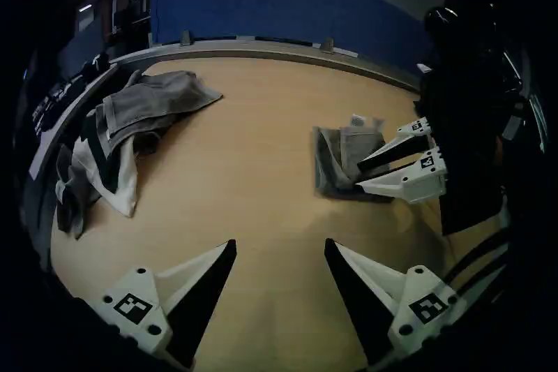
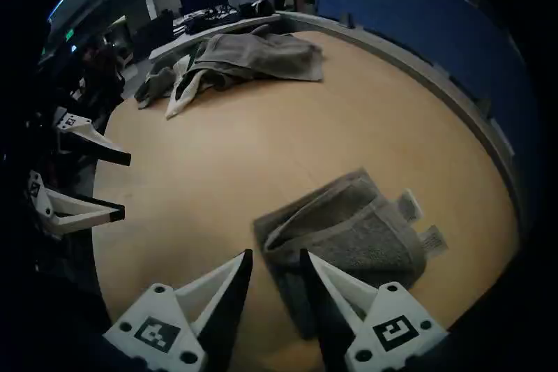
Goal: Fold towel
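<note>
With our left gripper [image 1: 279,250] wide open and empty, our right gripper [image 2: 273,260], slightly parted and holding nothing, hovers at the folded towel [image 2: 363,232] near the right edge of the tabletop [image 2: 209,149], so we should smooth its fold gently.

We hold the left gripper [image 1: 279,246] low and pointing forward, its jaws spread wide. In the right gripper view its two fingers stand well apart, one above the other. We hold the right gripper [image 2: 275,255] tilted downward, jaws drawn closer, with a narrow gap left between the fingertips.
</note>
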